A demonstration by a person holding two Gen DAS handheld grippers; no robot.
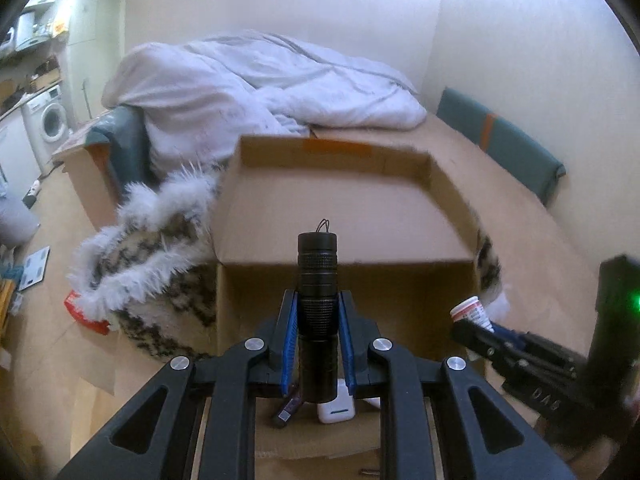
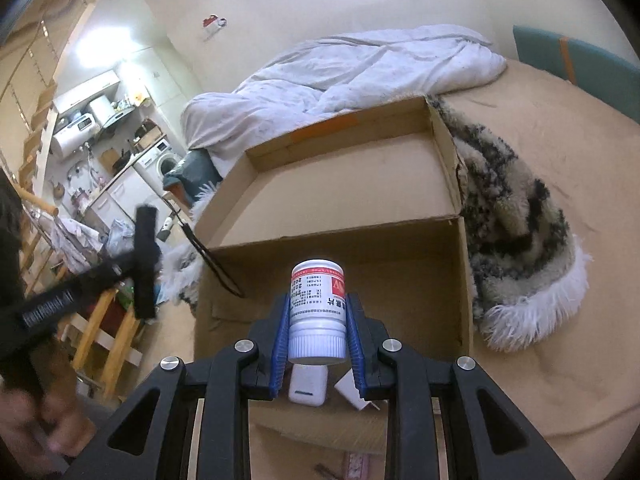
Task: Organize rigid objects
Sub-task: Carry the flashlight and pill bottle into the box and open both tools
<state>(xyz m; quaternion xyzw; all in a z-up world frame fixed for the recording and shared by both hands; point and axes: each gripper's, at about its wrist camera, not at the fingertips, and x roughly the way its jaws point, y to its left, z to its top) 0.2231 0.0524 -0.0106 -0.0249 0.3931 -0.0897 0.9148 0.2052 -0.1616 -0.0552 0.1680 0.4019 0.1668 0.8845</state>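
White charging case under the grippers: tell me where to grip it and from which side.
Grip the white charging case across its two long flat sides, coming straight down from above. It lies flat on the cardboard box floor, and its rounded ends would likely slip. The white plug adapter sits close beside it, so keep the fingers narrow. Both grippers are occupied now.

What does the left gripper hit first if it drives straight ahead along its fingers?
Likely the cardboard box: the left gripper, shut on the black flashlight, points at its near wall and open tray. The flashlight tip would touch first. Depth is unclear.
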